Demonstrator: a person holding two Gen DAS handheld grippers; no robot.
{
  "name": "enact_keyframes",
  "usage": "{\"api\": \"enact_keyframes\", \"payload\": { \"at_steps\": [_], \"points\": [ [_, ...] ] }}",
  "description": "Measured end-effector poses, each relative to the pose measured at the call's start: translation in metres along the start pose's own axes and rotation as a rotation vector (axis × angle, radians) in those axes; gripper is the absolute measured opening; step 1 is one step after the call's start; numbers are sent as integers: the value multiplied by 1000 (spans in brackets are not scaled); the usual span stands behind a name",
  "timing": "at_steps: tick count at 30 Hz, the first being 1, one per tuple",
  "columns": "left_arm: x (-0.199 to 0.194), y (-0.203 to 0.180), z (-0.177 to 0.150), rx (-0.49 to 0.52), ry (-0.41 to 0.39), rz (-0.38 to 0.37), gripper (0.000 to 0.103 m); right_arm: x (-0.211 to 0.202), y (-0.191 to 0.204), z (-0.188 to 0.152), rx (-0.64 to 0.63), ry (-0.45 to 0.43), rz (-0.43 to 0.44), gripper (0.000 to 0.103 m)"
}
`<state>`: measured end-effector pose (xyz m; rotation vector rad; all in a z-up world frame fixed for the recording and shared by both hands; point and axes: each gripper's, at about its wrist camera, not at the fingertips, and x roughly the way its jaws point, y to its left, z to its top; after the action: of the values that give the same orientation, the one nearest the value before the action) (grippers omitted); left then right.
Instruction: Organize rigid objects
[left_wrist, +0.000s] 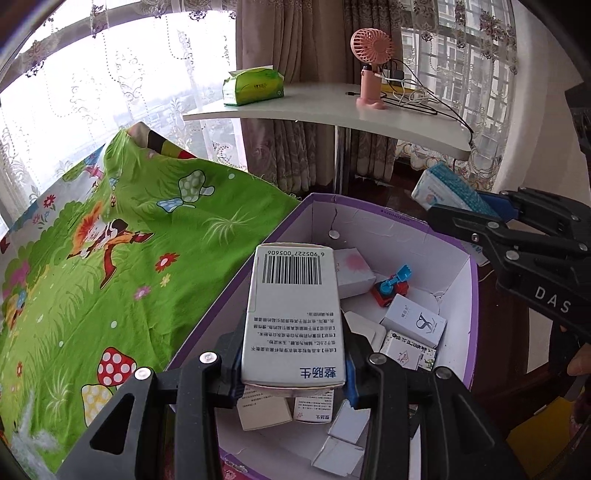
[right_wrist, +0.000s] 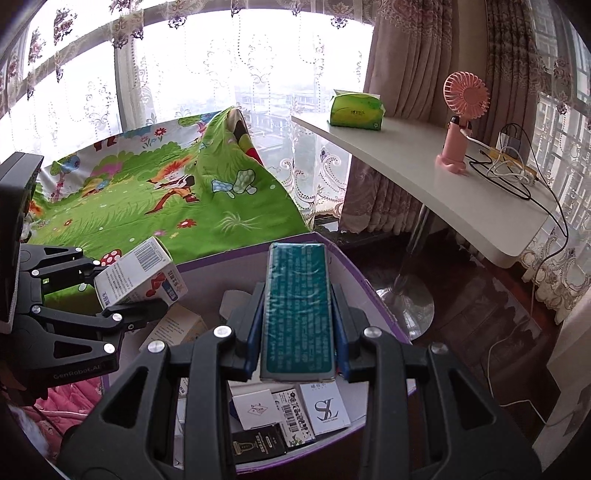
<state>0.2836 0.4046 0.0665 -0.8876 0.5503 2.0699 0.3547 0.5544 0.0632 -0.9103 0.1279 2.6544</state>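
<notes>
**Both grippers loaded over the purple box**

Landmark: the purple box (left_wrist: 458, 291), open-topped, white inside, beside the green cartoon cloth (left_wrist: 110, 258).

Left gripper (left_wrist: 293, 363): clamped on a white carton (left_wrist: 295, 314), barcode end pointing away, blue characters on the near end. The carton hangs above the box's near-left part, over its interior. The right wrist view shows the same carton (right_wrist: 138, 273) tilted at the box's left rim, pinched between the left gripper's (right_wrist: 122, 295) black fingers.

Right gripper (right_wrist: 297, 347): closed on a teal-faced pack (right_wrist: 299, 310) with fine white print too small to read. It is held lengthwise above the box's (right_wrist: 369, 291) middle. From the left wrist camera, the right gripper (left_wrist: 443, 218) enters from the right over the box's far-right corner; only a sliver of blue shows at its tips, the pack otherwise hidden behind the linkage.

Inside the box: a red and blue toy (left_wrist: 391, 286), a pink-printed white box (left_wrist: 352, 271), a small white box with a monogram (left_wrist: 415, 323), and several other small cartons. Those at the near end are partly covered by the held carton and gripper frames; their labels cannot be made out.

Beyond the box: a white table (left_wrist: 406, 125) carrying a pink fan (left_wrist: 371, 70), a green tissue pack (left_wrist: 255, 86) and tangled cables. The table's right end is cut off by the lens edge.
</notes>
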Motion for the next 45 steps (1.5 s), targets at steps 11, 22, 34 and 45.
{"api": "enact_keyframes", "payload": {
  "at_steps": [11,22,34,45],
  "points": [
    [-54,8,2,-2,-146,61,103,-5,16,2,-45,-20,-16,89],
    [1,43,-30,-158,208,108,103,13,23,-24,-41,186,-108,94],
    [-1,27,-36,-105,205,65,103,24,36,-37,-75,285,-110,94],
    [-1,23,-36,-88,200,73,103,23,32,-36,-51,274,-117,94]
  ]
}}
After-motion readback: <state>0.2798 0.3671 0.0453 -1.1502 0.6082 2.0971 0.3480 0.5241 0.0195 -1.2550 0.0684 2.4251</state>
